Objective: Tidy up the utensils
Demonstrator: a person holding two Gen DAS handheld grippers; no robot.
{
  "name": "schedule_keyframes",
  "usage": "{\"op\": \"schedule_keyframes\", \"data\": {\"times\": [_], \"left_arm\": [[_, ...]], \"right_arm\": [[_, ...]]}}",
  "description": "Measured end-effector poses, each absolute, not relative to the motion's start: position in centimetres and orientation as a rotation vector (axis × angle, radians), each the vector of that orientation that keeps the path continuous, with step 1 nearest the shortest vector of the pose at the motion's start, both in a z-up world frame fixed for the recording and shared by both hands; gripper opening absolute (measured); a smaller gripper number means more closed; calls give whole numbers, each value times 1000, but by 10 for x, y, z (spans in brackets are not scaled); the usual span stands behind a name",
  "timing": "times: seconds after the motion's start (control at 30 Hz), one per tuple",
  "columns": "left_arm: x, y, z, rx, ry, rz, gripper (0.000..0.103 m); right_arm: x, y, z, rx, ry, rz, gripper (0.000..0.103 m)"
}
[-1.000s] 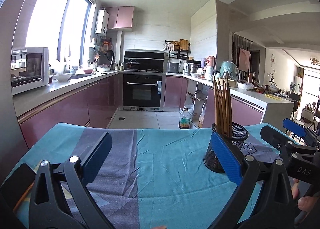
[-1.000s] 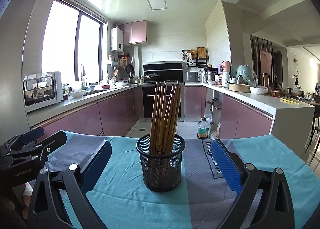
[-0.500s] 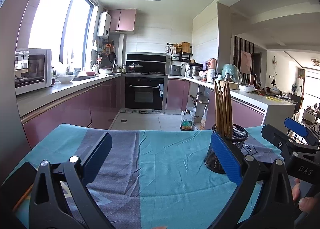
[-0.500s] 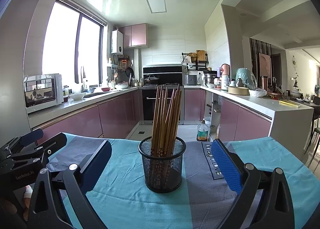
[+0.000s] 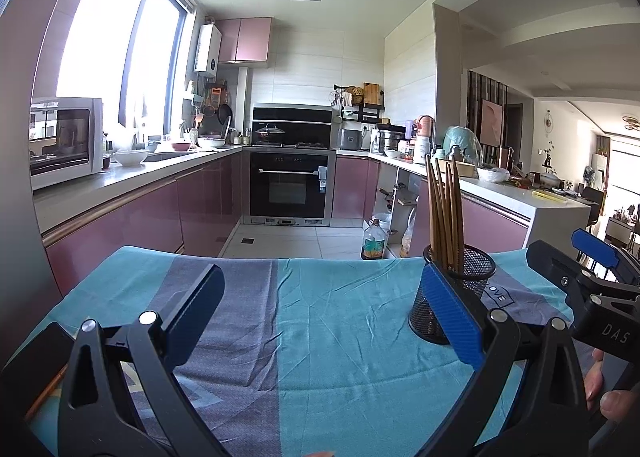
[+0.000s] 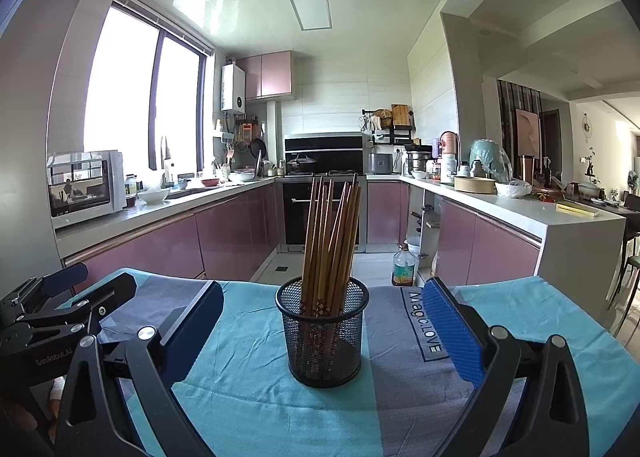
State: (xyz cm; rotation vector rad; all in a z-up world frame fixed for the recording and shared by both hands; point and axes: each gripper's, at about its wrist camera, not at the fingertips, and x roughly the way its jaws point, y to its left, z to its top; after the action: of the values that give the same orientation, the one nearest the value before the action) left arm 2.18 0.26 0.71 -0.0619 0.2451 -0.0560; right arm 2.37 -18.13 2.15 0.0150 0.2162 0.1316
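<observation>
A black mesh holder [image 6: 322,331] stands upright on the teal and grey cloth [image 6: 248,389], with several wooden chopsticks [image 6: 330,241] standing in it. My right gripper [image 6: 320,321] is open and empty, its blue pads on either side of the holder, a little nearer to me. In the left wrist view the holder [image 5: 444,299] stands to the right behind the right pad, with the chopsticks [image 5: 444,213] in it. My left gripper [image 5: 320,313] is open and empty over bare cloth [image 5: 320,337]. Each gripper shows at the edge of the other's view.
The table's far edge drops to a tiled kitchen floor with a bottle [image 6: 401,269]. Pink cabinets, an oven [image 5: 290,185] and worktops lie beyond. A dark flat object [image 5: 32,353] and a thin wooden stick [image 5: 46,393] lie at the cloth's left edge.
Both views have tilted slightly upward, so the table sits a little lower in frame. Both grippers stay open; the holder has not moved.
</observation>
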Motion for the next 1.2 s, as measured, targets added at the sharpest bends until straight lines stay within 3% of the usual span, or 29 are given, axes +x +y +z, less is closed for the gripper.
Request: {"op": "schedule_keyframes", "data": {"times": [1.2], "left_arm": [[20,3,7,-63,244,-55,97]], "right_arm": [[23,-182,23,5,215,130,97]]}}
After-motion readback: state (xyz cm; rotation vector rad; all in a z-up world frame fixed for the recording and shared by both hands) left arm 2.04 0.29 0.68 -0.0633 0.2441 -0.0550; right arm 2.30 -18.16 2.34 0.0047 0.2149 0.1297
